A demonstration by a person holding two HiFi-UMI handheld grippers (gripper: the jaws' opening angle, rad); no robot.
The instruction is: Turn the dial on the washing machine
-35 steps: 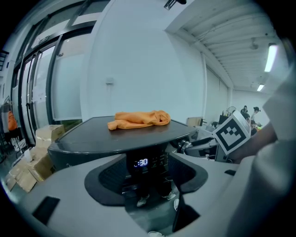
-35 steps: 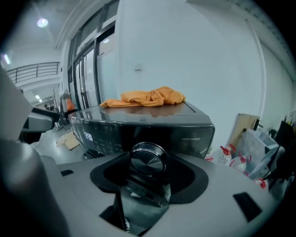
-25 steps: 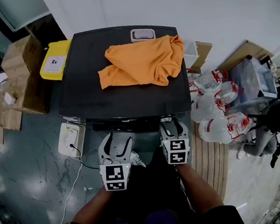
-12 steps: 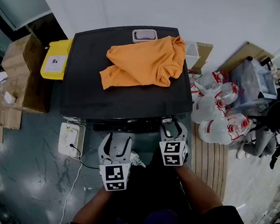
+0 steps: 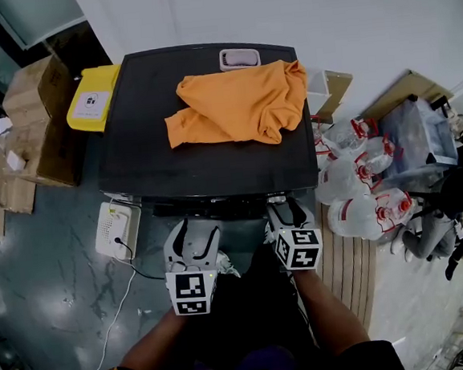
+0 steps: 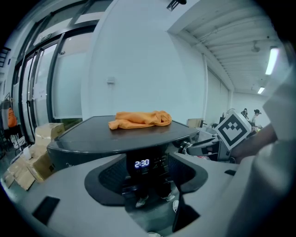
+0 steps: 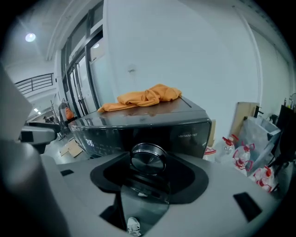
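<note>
The black washing machine (image 5: 148,147) stands in front of me, with an orange cloth (image 5: 236,103) lying on its top. At the right of its front panel is the round metal dial (image 7: 148,158). My right gripper (image 5: 286,208) is up against the panel, and its jaws are closed around the dial on both sides, tilted to one side. My left gripper (image 5: 193,228) hangs open in front of the panel's middle with nothing between its fingers. The lit display (image 6: 142,163), reading 2:30, shows through its gap.
A small tray (image 5: 239,57) sits at the back edge of the machine's top. Cardboard boxes (image 5: 36,117) and a yellow box (image 5: 91,100) stand at the left. A white device (image 5: 116,229) with a cable lies on the floor. Bagged water bottles (image 5: 360,185) crowd the right.
My right gripper has rolled to one side at the dial; its marker cube now sits tilted. The left gripper has stayed where it was.
</note>
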